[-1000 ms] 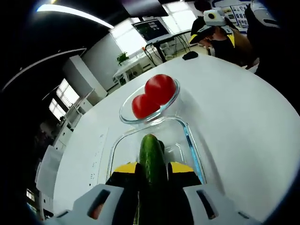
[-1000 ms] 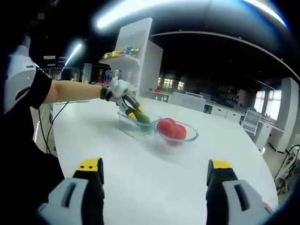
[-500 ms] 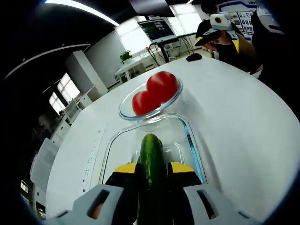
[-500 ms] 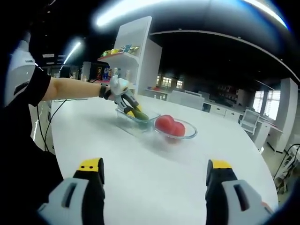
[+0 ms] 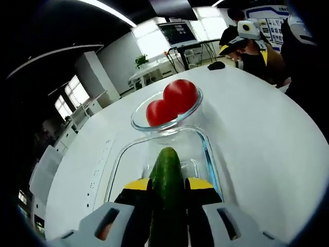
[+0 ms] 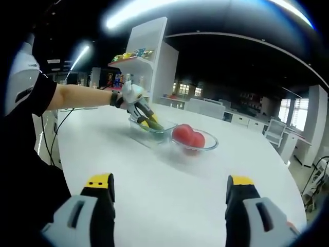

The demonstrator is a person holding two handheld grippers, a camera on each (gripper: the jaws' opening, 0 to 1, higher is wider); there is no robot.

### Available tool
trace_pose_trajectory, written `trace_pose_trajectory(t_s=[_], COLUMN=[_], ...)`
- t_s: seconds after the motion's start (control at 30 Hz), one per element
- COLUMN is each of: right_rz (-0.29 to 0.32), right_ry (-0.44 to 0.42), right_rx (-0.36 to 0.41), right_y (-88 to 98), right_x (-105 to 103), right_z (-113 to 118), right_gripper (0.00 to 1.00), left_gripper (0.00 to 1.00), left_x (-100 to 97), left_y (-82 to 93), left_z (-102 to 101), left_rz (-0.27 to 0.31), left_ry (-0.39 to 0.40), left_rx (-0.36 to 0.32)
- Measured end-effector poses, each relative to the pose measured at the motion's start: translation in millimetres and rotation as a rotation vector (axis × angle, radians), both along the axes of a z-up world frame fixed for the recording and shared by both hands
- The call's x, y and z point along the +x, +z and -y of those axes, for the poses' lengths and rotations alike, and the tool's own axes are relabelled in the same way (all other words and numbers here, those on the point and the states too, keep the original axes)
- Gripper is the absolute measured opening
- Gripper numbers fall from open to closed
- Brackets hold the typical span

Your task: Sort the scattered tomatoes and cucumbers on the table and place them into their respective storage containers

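My left gripper (image 5: 166,186) is shut on a dark green cucumber (image 5: 166,177) whose tip points into a clear rectangular glass container (image 5: 208,154). Just beyond stands a round glass bowl (image 5: 189,109) with two red tomatoes (image 5: 179,94). From the right gripper view, the left gripper (image 6: 140,109) leans into the container (image 6: 149,135) with the cucumber (image 6: 153,125), and the tomato bowl (image 6: 208,145) sits right of it. My right gripper (image 6: 169,188) stands open over the bare white table (image 6: 169,180), far from the containers.
A black mouse (image 5: 218,65) lies at the table's far edge, with a monitor (image 5: 180,34) behind. A person's arm (image 6: 77,96) reaches across the table's left side. A white shelf unit (image 6: 146,56) stands behind the table.
The left gripper has edged forward and lower, bringing the cucumber's tip deeper over the glass container. The right gripper has stayed put and open.
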State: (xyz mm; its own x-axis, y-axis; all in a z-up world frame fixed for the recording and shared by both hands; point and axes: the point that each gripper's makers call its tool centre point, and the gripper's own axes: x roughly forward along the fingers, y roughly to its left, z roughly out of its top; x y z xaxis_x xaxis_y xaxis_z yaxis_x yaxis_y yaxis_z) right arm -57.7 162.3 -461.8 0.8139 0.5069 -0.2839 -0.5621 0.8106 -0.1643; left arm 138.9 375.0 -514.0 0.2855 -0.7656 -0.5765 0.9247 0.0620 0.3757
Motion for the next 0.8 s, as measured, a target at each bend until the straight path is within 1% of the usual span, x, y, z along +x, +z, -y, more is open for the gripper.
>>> trace_pose_trajectory(t_s=[0.13,0.23,0.27,0.47,0.67,0.8], right_rz=[-0.002,-0.003,-0.003,-0.002,-0.006,-0.004], right_ry=[0.004,0.004,0.004,0.004,0.005,0.01], right_rx=[-0.001,-0.002,-0.003,-0.003,-0.001,-0.001], right_y=[-0.8,-0.6,-0.4,-0.3,-1.8,-1.5], right_x=[-1,-1,-1,-2,-2,-3], right_z=[-2,-2,-2,-2,-1,-2], right_gripper=[0.85,0.85,0.85,0.85,0.85,0.85], left_gripper=[0.3,0.34,0.35,0.37,0.41,0.41], left_x=[-0.7,-0.3,3.1,3.3,1.7,1.3], left_y=[0.5,2.9,4.2,5.7,9.6,11.2], left_z=[-1,-2,-3,-6,-8,-10], left_rz=[0.002,0.006,0.005,-0.012,-0.001,-0.007], left_ry=[0.004,0.015,0.015,0.03,0.033,0.042], left_rx=[0.001,-0.006,-0.011,-0.024,-0.03,-0.036])
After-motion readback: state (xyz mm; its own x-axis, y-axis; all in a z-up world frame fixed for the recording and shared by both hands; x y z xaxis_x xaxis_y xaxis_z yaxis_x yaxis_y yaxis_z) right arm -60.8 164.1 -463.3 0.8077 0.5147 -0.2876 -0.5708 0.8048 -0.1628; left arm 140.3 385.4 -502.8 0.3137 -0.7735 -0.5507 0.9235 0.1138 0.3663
